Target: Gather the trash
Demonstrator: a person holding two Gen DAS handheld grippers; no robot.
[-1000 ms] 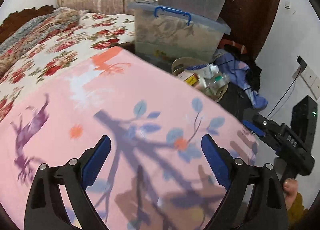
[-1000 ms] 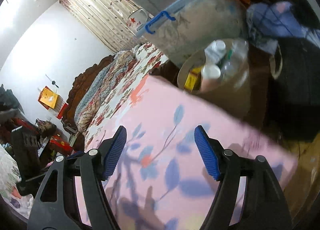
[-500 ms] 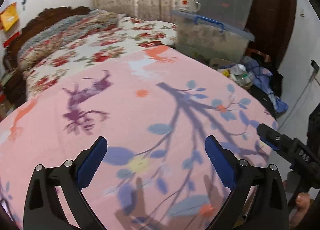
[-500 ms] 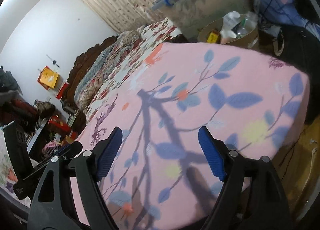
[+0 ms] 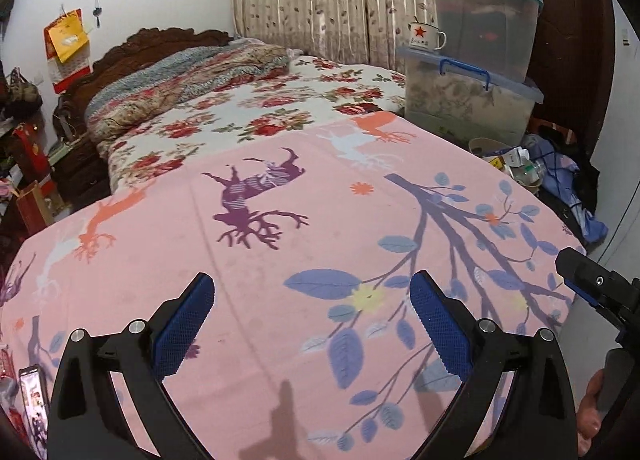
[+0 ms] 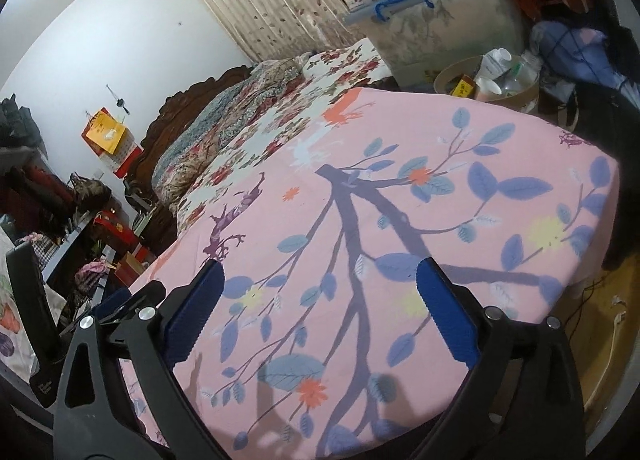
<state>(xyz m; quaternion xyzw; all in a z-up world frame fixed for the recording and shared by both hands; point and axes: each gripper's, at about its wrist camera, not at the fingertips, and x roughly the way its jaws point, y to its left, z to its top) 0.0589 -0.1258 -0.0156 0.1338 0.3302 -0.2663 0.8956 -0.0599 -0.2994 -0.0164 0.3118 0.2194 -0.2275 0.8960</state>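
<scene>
The left gripper (image 5: 310,322) and right gripper (image 6: 318,302) are held wide apart and empty, drawn back since a second ago above the pink tree-printed blanket (image 5: 280,244). The round tan bin of bottles and cartons (image 6: 490,88) is now seen farther off, beyond the blanket's far corner.

Soft matt cloth under you, hard plastic up ahead.

Your left gripper (image 5: 310,314) and right gripper (image 6: 318,302) show matt black plastic arms, blue dimpled rubbery pads (image 5: 184,326) and shiny metal pins. The pink blanket (image 5: 320,220) at centre frame looks fleecy and matt. Upper right, the storage boxes (image 5: 472,104) are cloudy translucent plastic, the mug (image 5: 424,36) glossy enamel. The headboard (image 5: 152,40) at upper left is carved dark wood.
</scene>
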